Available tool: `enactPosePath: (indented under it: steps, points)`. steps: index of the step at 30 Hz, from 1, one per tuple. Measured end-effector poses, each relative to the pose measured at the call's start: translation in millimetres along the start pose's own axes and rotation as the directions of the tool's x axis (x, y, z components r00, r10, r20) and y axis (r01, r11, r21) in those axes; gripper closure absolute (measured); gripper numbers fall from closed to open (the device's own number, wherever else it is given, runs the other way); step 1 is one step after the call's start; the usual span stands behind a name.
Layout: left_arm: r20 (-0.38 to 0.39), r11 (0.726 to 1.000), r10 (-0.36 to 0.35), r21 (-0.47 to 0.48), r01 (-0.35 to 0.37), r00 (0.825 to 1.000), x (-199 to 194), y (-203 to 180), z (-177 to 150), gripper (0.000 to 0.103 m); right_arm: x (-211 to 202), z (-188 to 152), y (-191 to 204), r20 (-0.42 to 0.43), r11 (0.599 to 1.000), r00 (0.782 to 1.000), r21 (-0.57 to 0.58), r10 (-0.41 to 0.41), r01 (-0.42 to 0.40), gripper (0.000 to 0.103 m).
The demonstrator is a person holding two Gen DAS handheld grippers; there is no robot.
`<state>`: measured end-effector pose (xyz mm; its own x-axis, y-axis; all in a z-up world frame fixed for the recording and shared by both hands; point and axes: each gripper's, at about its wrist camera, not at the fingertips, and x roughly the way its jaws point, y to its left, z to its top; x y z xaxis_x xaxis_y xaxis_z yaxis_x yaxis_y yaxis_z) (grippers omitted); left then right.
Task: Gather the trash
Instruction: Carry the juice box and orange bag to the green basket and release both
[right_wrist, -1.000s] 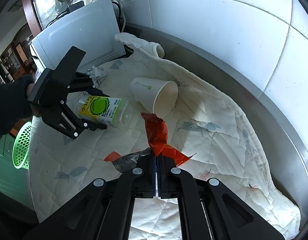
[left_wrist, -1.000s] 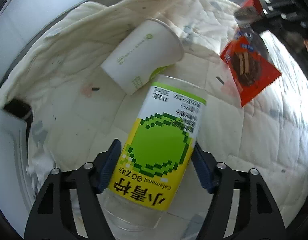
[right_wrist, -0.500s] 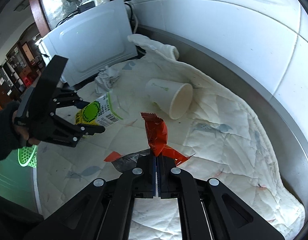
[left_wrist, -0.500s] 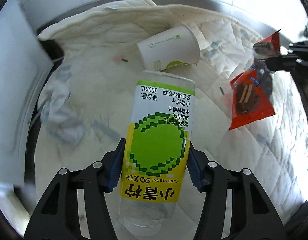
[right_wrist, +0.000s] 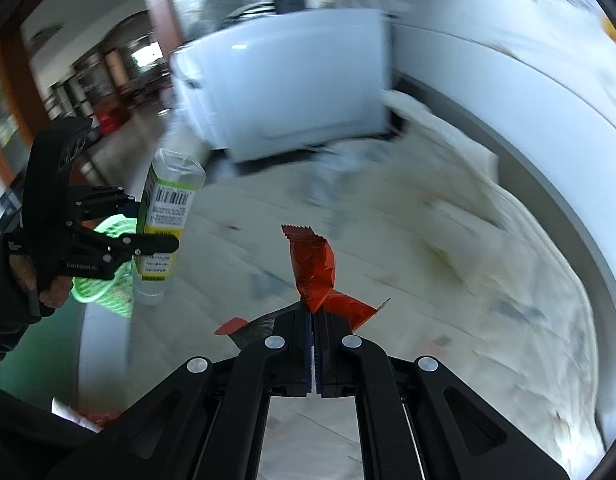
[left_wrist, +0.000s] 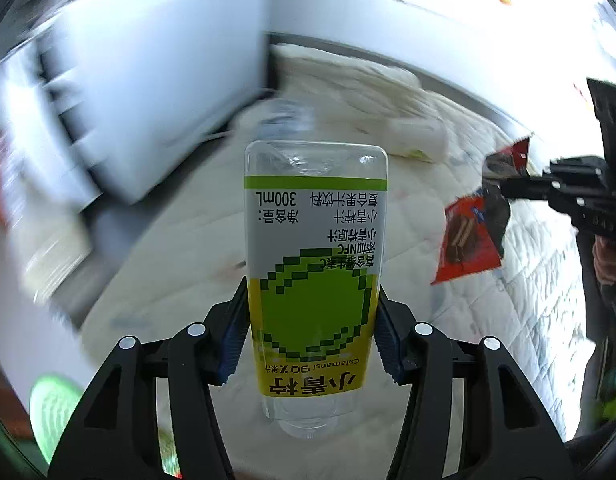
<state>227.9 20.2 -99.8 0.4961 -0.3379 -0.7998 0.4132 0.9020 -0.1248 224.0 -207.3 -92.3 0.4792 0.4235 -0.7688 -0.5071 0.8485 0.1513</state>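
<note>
Left wrist view is showing my left hand-held gripper (left_wrist: 312, 344) clamping a clear plastic juice bottle with a green-and-yellow label (left_wrist: 314, 280) across its lower body, blue pads pressing on both sides of the label. Its jaws have just been closing onto that bottle, and now the grip is looking firm. I am holding the bottle lengthwise along the fingers, label reading upside down, so I judge the cap end is sitting nearest the camera and the base is pointing away. It is hanging clear of the cream quilted cloth (left_wrist: 388, 92) covering the tabletop.

Right wrist view is showing my right hand-held gripper (right_wrist: 313, 320) pressed fully together, pinching a crumpled red snack wrapper (right_wrist: 314, 268) by its lower edge, so the rest is standing up loose above the fingers. A thin pinch suits such light foil.

Further out, a green mesh plastic basket (right_wrist: 104, 276) is sitting low on the left, right behind the bottle in this view, beyond the tabletop's edge. I am reckoning that both pieces of trash are heading there. A white boxy appliance (right_wrist: 292, 80) is standing at the far end, blurred.
</note>
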Motion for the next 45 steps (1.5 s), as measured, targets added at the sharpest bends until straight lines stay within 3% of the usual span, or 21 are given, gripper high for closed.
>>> enactPosePath:
  steps: [3,8,13,20,24,31,35,37,45]
  points:
    - [0.035,0.994,0.069,-0.092,-0.066,0.997,-35.3,36.5,-25.1,0.048,11.1,14.7,36.3,0.002,0.996,0.998,-0.062,0.059,-0.059,0.102]
    - [0.041,0.955,0.198,-0.231,-0.184,0.979,-81.8,98.3,-71.4,0.048,34.6,36.3,99.9,-0.007,0.976,0.987,-0.149,0.158,-0.157,0.102]
    - [0.002,0.890,0.303,-0.359,-0.282,0.953,-114.3,158.2,-122.8,0.048,65.2,56.7,169.8,-0.036,0.942,0.966,-0.218,0.254,-0.256,0.102]
    - [-0.079,0.793,0.368,-0.493,-0.358,0.926,-129.5,225.3,-186.4,0.048,111.5,75.4,267.0,-0.088,0.888,0.936,-0.296,0.340,-0.350,0.102]
    - [-0.110,0.748,0.368,-0.554,-0.365,0.923,-129.1,254.4,-216.0,0.048,150.0,82.4,320.0,-0.138,0.865,0.920,-0.314,0.366,-0.391,0.102]
    - [-0.134,0.684,0.343,-0.642,-0.346,0.930,-120.5,287.7,-250.3,0.048,218.0,86.0,374.0,-0.223,0.862,0.906,-0.295,0.359,-0.414,0.096]
    - [-0.147,0.670,0.329,-0.660,-0.340,0.933,-114.3,294.6,-258.1,0.048,244.8,86.2,383.1,-0.244,0.879,0.910,-0.267,0.334,-0.394,0.087]
    - [-0.157,0.667,0.316,-0.665,-0.337,0.936,-110.2,295.9,-261.1,0.048,254.9,86.2,383.0,-0.260,0.886,0.907,-0.243,0.331,-0.394,0.065]
    - [-0.164,0.652,0.294,-0.686,-0.323,0.942,-101.0,302.4,-265.8,0.045,242.7,87.1,377.1,-0.238,0.893,0.915,-0.239,0.326,-0.380,0.053]
